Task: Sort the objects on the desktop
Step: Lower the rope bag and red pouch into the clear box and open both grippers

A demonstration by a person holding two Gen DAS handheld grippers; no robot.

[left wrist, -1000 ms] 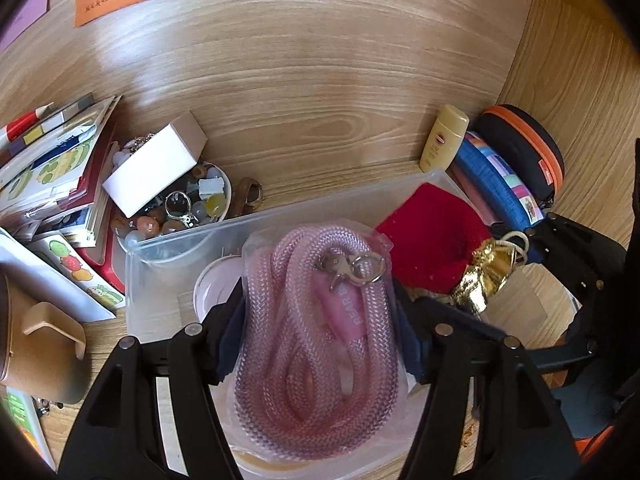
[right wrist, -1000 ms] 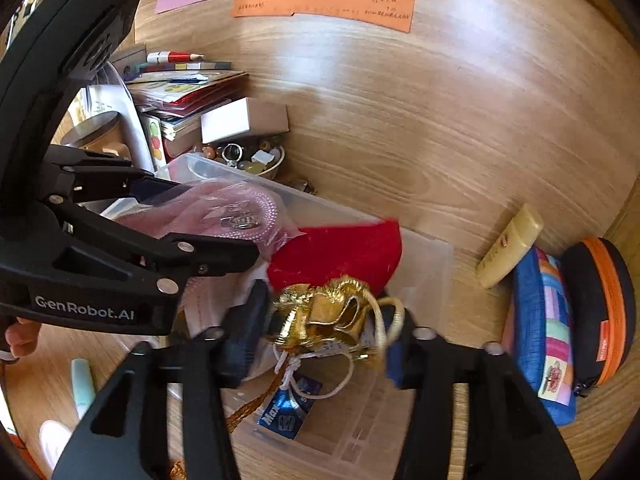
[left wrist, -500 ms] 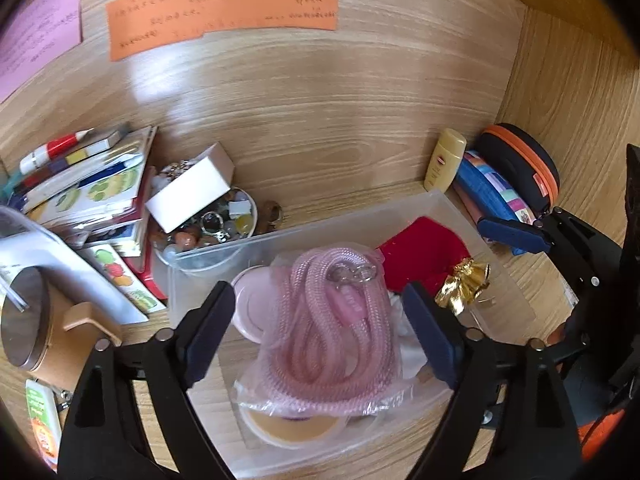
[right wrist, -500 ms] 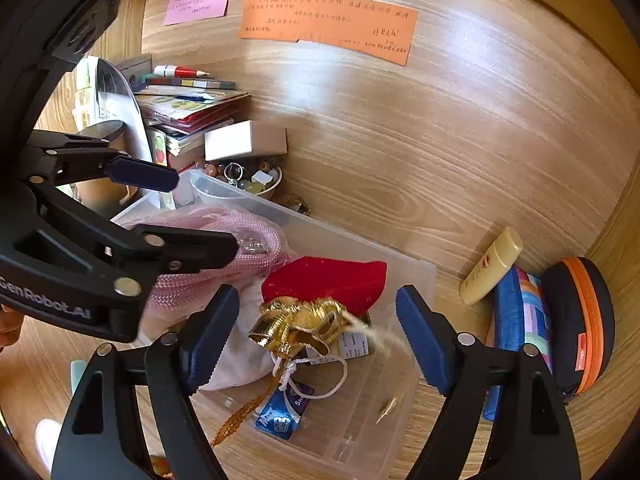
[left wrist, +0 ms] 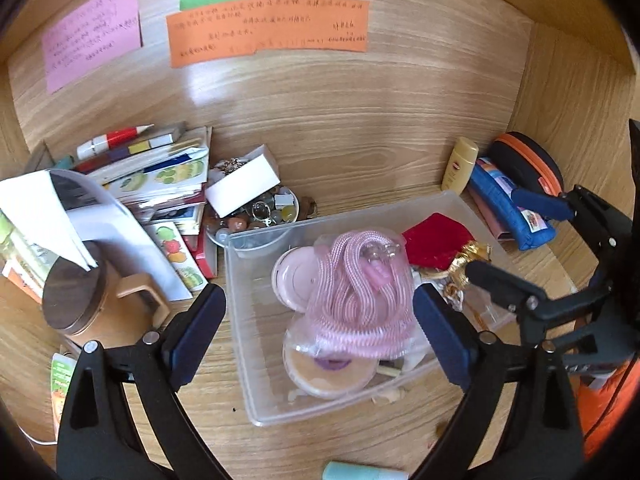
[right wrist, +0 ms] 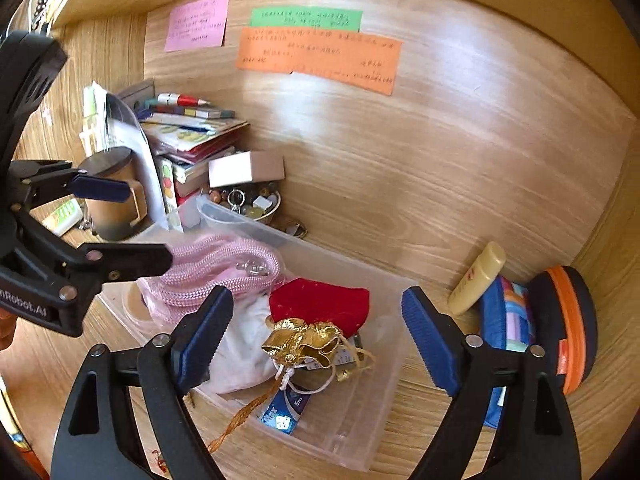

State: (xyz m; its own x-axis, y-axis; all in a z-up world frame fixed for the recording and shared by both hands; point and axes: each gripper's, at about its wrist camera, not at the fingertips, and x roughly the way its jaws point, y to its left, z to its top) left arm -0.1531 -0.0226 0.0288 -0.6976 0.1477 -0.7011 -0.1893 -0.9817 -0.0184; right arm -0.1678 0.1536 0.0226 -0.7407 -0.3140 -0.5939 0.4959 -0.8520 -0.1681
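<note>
Both grippers have just been opening: left gripper (left wrist: 318, 330) released above the pink rope (left wrist: 360, 300), right gripper (right wrist: 316, 336) above the gold-tied pouch (right wrist: 316, 320), both apparently resting sorted in the clear bin (left wrist: 256, 392).

Each claw (left wrist: 318, 330) is a black plastic frame with silver screws and ribbed dark-blue pads (right wrist: 430, 344); white "Robot.AI" lettering marks the left one.

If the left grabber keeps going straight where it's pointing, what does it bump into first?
Most likely the bagged pink rope, which lies in the clear plastic bin right between the open fingers of the left gripper. Its jaws have just been opening and grip nothing. Depth is hard to judge here.
</note>
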